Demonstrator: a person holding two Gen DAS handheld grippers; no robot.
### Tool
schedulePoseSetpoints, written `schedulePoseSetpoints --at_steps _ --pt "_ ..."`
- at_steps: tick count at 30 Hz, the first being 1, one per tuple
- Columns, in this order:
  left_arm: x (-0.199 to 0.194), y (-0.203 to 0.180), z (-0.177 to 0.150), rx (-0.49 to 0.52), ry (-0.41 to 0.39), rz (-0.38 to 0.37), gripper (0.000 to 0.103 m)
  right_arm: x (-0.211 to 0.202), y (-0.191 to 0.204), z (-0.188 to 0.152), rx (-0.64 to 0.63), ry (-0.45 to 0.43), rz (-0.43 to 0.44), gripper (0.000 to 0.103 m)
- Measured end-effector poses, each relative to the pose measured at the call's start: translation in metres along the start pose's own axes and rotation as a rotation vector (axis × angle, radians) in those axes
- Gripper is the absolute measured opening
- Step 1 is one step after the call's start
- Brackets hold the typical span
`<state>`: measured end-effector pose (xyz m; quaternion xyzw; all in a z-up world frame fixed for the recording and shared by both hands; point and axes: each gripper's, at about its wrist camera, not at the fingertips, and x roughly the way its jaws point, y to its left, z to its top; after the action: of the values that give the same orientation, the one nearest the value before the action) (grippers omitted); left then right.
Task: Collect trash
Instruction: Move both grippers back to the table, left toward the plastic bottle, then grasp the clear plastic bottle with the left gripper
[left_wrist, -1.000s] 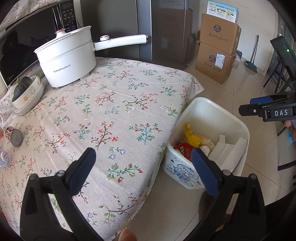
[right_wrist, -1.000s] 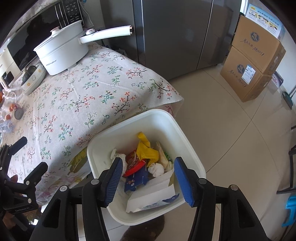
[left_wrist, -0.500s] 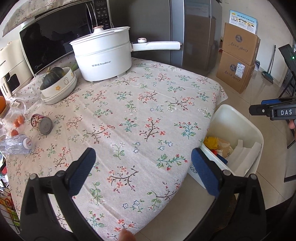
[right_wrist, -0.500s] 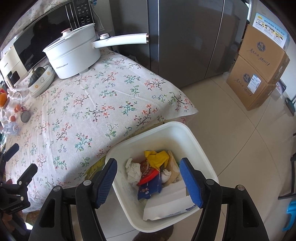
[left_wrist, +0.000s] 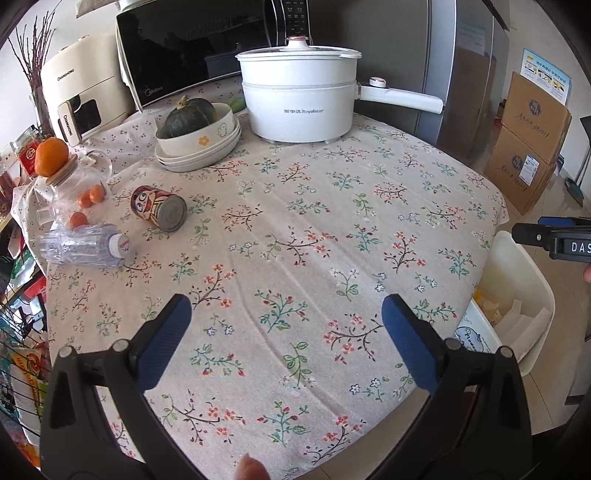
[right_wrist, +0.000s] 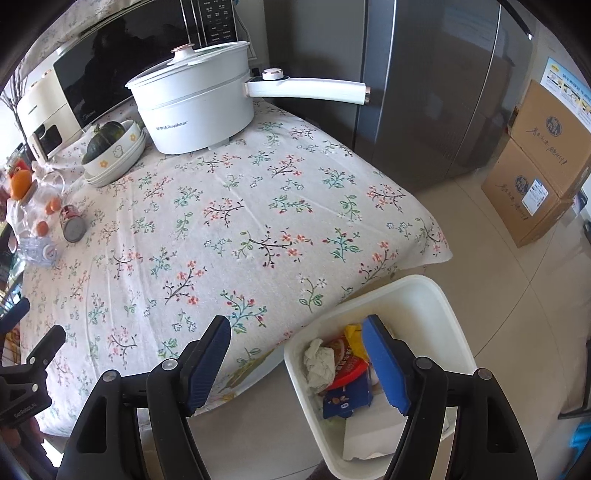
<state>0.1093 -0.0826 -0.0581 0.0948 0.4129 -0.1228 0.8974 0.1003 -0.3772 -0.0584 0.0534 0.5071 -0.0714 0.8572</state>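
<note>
L gripper (left_wrist: 286, 334): jaws wide apart, nothing btwn them; hangs over the near part of the floral tablecloth (left_wrist: 314, 229), angled down.
R gripper (right_wrist: 295, 363): jaws opening, nothing btwn them; sits over table edge w/ right finger above the bin.
Bin (right_wrist: 441, 306): white, on floor just beside table corner; holds crumpled tissue (right_wrist: 319, 360), red wrapper (right_wrist: 343, 369), blue packet (right_wrist: 345, 398), yellow scrap, white paper.
Can (left_wrist: 159, 208): red cartoon print, lying on its side, far-left of table, metal end facing cam.
Bottle (left_wrist: 83, 245): clear plastic, crushed, on its side, near the can, toward the near edge.
Jar (left_wrist: 72, 192): glass, near the can; orange (left_wrist: 51, 157) on its lid, small oranges inside.
Pot (left_wrist: 299, 96): white, long handle, at back of table.
Bowls (left_wrist: 199, 136): stacked left of pot, dark squash in top one.
Background: microwave (left_wrist: 199, 48), fridge, cardboard boxes (right_wrist: 539, 162).
</note>
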Motion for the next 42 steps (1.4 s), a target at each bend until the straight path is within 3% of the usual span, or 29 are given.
schedulePoseSetpoints --at_steps 12,24,35,39,42 --pt "0.005 0.078 0.008 -0.141 0.042 0.106 0.102 0.019 0.069 0.017 -0.081 0.001 0.028 0.078" --pt "0.031 0.227 0.038 -0.531 0.122 0.261 0.102 0.041 0.130 0.038 -0.138 0.009 0.071 0.079" --pt "0.101 0.272 0.055 -0.662 0.200 0.372 0.102 0.063 0.187 0.060 -0.173 -0.006 0.161 0.079" --pt "0.122 0.279 0.058 -0.646 0.207 0.427 0.102 0.075 0.206 0.065 -0.204 -0.001 0.186 0.079" --pt "0.132 0.283 0.053 -0.662 0.225 0.416 0.102 0.084 0.219 0.072 -0.217 0.003 0.213 0.079"
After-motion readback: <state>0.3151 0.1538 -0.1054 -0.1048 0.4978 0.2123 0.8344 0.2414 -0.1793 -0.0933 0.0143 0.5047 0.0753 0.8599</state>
